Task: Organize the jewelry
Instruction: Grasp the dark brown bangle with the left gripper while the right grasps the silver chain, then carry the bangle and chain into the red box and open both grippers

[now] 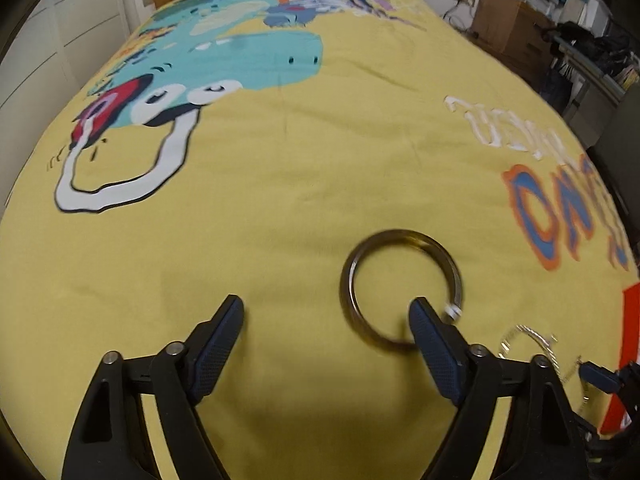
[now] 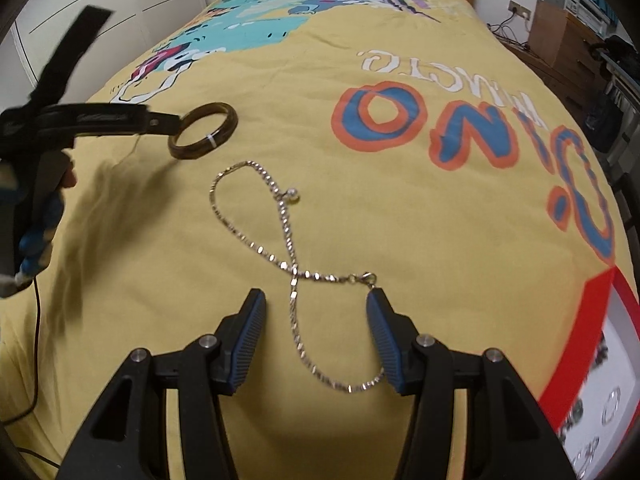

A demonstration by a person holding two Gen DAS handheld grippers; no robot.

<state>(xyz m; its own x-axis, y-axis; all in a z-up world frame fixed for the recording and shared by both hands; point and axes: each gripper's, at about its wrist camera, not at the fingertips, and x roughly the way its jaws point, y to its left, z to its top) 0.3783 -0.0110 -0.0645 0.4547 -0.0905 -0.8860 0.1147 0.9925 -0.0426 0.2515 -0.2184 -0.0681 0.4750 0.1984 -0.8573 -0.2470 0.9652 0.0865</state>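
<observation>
On the soft yellow printed bedspread, the left gripper stands wide, one ribbed blue pad inside a dark, glossy round bangle. The right gripper is spread wide over a fine silver link chain looped beside the bangle, near a red-rimmed box at the bedspread's right edge.

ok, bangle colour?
Dark olive-brown bangle with a small white band, clearest in the right wrist view.

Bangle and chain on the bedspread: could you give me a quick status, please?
Left gripper open, one finger inside dark bangle. Right gripper open over silver chain bracelet. Red-rimmed box at right. Nothing in the way.
</observation>
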